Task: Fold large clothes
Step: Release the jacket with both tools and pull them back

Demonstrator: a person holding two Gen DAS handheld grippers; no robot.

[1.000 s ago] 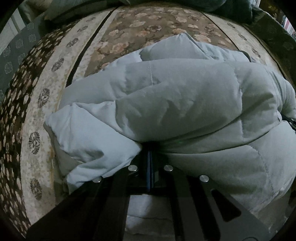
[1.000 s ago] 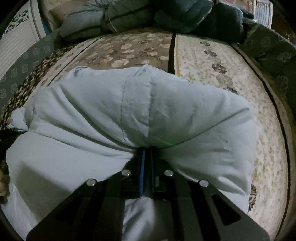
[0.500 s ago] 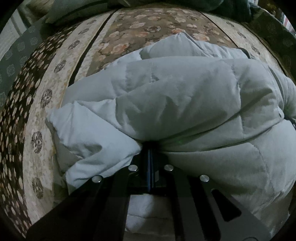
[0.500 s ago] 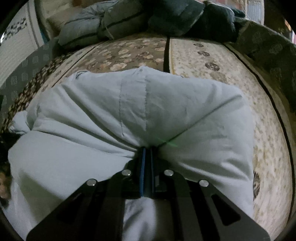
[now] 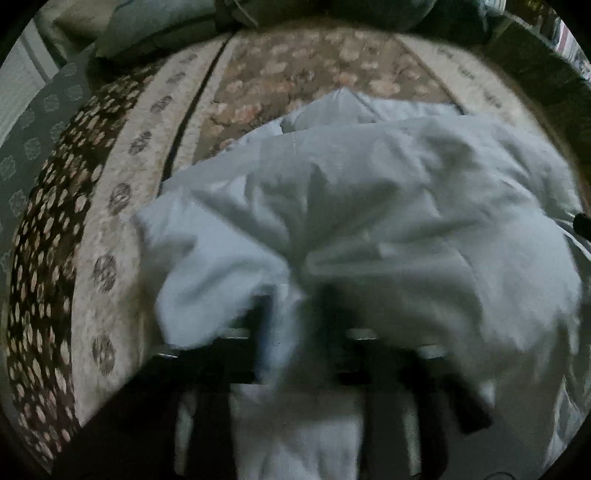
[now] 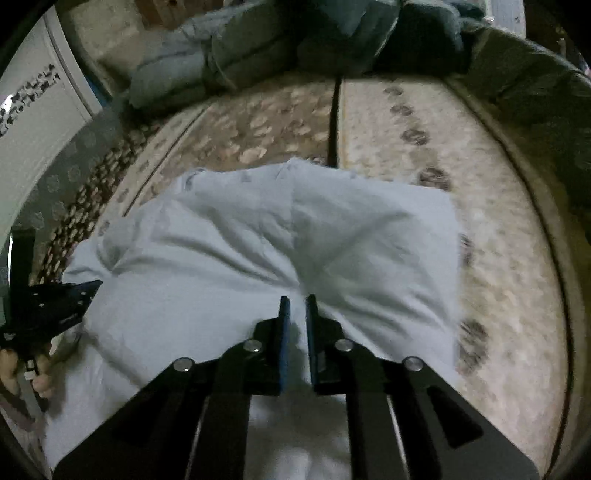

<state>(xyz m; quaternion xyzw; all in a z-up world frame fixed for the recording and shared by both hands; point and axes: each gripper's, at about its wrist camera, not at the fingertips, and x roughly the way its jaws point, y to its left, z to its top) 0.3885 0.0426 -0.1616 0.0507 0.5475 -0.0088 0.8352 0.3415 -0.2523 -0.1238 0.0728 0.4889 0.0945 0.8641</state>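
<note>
Left wrist view, heavily blurred: a pale blue, puffy quilted garment [image 5: 369,221] lies bunched in folds on a bed covered by a beige and brown floral-patterned bedspread [image 5: 122,192]. The left hand-held gripper [image 5: 295,314] sits at the garment's near edge; its two dark fingers stand apart with a strip of pale fabric between them, but the blur hides whether they press on it, so I cannot tell if it grips. Grey-green folded bedding [image 5: 155,29] lies at the far end, partly cut off by the frame. Right wrist view, sharper: the same garment [image 6: 277,236] is folded into a rough rectangle on the bedspread [image 6: 480,221]. The right hand-held gripper [image 6: 296,301] is released, its blue-lined fingers parted with a clear gap, tips at the garment's near fold. At the left edge, the left hand-held gripper [image 6: 86,290] shows only partly, its fingertips against the garment's side, held by a hand [image 6: 26,373] that is mostly cut off.
</note>
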